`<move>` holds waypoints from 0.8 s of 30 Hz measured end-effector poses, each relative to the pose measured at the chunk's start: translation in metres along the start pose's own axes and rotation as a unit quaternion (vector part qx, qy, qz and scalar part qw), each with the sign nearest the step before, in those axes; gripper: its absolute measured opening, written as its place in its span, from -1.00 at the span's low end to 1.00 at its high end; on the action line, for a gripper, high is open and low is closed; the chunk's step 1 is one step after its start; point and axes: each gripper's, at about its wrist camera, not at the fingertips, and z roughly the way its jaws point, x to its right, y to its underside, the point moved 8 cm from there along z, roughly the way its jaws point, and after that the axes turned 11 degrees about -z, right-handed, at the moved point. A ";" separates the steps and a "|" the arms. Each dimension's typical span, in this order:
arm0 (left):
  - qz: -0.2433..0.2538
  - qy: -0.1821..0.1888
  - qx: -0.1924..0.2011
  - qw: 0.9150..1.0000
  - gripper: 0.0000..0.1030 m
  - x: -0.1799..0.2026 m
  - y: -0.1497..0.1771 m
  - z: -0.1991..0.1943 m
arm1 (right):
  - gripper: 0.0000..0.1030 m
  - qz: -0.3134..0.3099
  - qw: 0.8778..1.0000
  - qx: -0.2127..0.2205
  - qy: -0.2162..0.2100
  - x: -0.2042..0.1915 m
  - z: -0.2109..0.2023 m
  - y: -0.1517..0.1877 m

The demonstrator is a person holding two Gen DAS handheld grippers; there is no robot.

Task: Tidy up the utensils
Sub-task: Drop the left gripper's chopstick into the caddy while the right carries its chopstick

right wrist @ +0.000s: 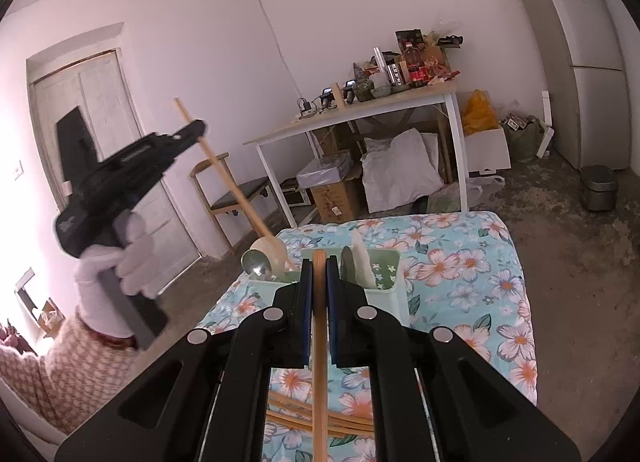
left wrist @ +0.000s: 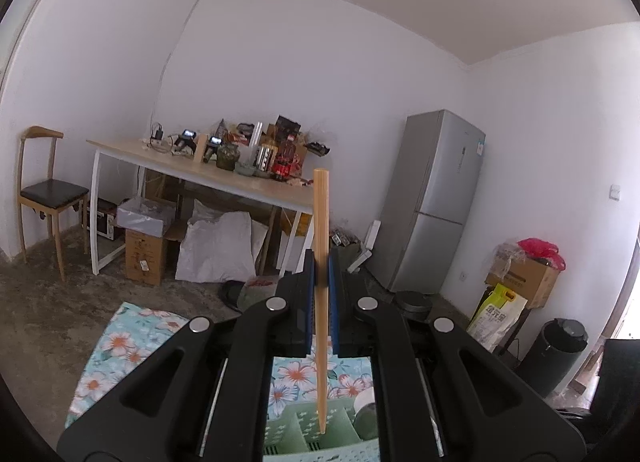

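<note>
Utensils stand in a pale green holder (right wrist: pixel 390 290) on the floral-clothed counter (right wrist: pixel 472 262): a metal spoon (right wrist: pixel 256 264), a wooden ladle (right wrist: pixel 276 252) and a white piece. Left tongs (left wrist: pixel 322 266) are clamped on a wooden chopstick (left wrist: pixel 321 221), held upright with its tip above the holder's compartments. Right tongs (right wrist: pixel 319 272) are closed on another chopstick (right wrist: pixel 319 342) lying along the fingers. More chopsticks (right wrist: pixel 296 418) lie on the cloth beneath. A white-gloved hand (right wrist: pixel 132 262) carries the left tool

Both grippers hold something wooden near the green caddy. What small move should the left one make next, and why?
Probably lower the wooden spoon: the left gripper is shut on its handle, bowl hanging just above the caddy.
</note>
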 end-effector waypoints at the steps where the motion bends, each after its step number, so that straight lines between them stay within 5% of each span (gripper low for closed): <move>1: 0.001 -0.001 -0.004 1.000 -0.89 0.001 0.005 0.008 | -0.87 0.001 1.000 -0.001 0.000 0.002 0.001 0.001; 12: 0.003 -0.041 -0.069 0.997 -0.86 -0.032 0.061 0.050 | -0.87 0.007 1.000 -0.016 0.003 0.017 0.011 0.007; 14: 0.003 -0.044 -0.071 0.996 -0.62 -0.037 0.063 0.046 | -0.87 0.008 1.000 -0.017 0.003 0.017 0.012 0.008; 24: -0.003 -0.045 -0.053 0.998 -0.18 -0.040 0.050 0.003 | -0.87 0.010 1.000 -0.014 0.002 0.013 0.011 0.006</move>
